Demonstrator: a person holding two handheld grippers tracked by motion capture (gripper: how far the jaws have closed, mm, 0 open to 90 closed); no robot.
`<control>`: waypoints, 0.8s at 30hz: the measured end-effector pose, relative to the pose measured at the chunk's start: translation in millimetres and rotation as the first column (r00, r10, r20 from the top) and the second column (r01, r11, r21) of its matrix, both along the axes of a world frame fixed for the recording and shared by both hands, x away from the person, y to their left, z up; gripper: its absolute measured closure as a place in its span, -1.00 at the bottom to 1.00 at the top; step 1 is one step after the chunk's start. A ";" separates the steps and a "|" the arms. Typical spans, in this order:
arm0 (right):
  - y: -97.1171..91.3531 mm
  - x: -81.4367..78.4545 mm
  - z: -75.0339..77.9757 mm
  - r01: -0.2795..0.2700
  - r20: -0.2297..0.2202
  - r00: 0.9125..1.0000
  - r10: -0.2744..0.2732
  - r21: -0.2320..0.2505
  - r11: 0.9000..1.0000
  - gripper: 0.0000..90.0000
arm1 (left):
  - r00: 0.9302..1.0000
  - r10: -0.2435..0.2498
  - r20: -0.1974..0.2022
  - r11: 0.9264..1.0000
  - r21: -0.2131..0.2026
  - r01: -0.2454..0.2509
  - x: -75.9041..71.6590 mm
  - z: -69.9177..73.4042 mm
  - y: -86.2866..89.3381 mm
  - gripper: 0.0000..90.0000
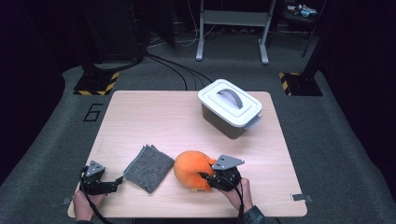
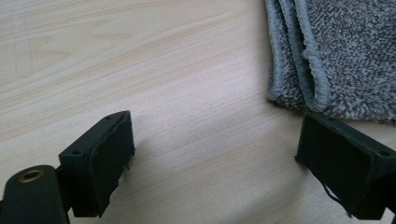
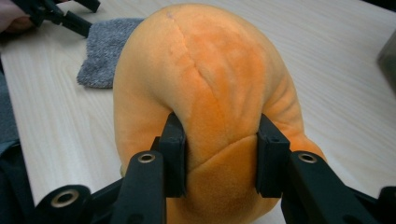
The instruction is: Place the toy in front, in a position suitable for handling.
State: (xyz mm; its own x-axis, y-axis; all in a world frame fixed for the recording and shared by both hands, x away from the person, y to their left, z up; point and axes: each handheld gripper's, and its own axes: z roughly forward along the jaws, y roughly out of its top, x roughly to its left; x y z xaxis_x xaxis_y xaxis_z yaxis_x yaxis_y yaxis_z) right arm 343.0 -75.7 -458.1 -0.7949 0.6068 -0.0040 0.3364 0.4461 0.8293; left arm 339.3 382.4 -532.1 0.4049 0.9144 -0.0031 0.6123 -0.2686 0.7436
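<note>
We have the orange plush toy [image 1: 192,169] clamped in our right tool [image 1: 205,177]; in the right gripper view its two black pads [image 3: 173,154] press into the soft fabric from both sides and pinch a fold of it. The toy sits on the near part of the table [image 1: 140,112], just in front of our right hand and a little toward the middle, so the right hand is plainly the nearer one. Our left tool [image 2: 212,154] rests low at the near left corner with its jaws apart and nothing between them; the folded grey cloth [image 1: 148,168] lies just beyond its tip, between the two tools. What the next move turns on, we judge, is the white-lidded box [image 1: 229,107]: it stands well apart from the toy, farther back and toward the right, with its lid on.
</note>
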 end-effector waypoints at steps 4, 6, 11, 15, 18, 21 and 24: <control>-2.7 7.8 4.3 0.024 0.014 1.000 -0.024 0.001 1.000 0.38 | 1.000 0.001 0.000 1.000 -0.001 -0.001 0.0 0.0 0.0 -0.76; -3.8 13.7 6.9 0.038 0.022 0.999 -0.038 0.001 0.999 0.38 | 1.000 0.001 0.000 1.000 -0.001 -0.001 0.0 0.0 0.0 -0.76; -5.9 31.6 12.4 0.062 0.036 0.997 -0.062 0.000 0.998 0.38 | 1.000 0.001 0.001 1.000 -0.001 -0.001 0.1 0.0 0.0 -0.76; -4.5 45.6 14.6 0.078 0.037 0.996 -0.077 -0.011 0.997 0.37 | 1.000 0.001 0.001 1.000 0.000 -0.001 0.1 -0.1 0.0 -0.76; -3.7 52.1 15.2 0.076 0.032 0.997 -0.076 -0.016 0.997 0.37 | 1.000 0.001 0.000 1.000 -0.001 -0.001 0.1 -0.1 0.0 -0.76; 0.3 62.7 14.5 0.082 0.030 0.996 -0.082 -0.018 0.996 0.36 | 1.000 0.001 0.001 1.000 -0.001 -0.001 0.1 -0.1 0.0 -0.76; 3.0 71.8 13.2 0.092 0.020 0.996 -0.091 -0.017 0.996 0.36 | 1.000 0.001 0.001 1.000 -0.001 -0.001 0.1 -0.1 0.0 -0.76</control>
State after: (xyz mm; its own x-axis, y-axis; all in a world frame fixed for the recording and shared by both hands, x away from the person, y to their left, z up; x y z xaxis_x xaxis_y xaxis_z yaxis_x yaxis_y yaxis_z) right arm 414.8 -72.7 -444.9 -0.7356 0.6767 -0.0309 0.3603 0.4294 0.8281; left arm 339.4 382.4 -532.2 0.4040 0.9147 -0.0036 0.6120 -0.2674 0.7443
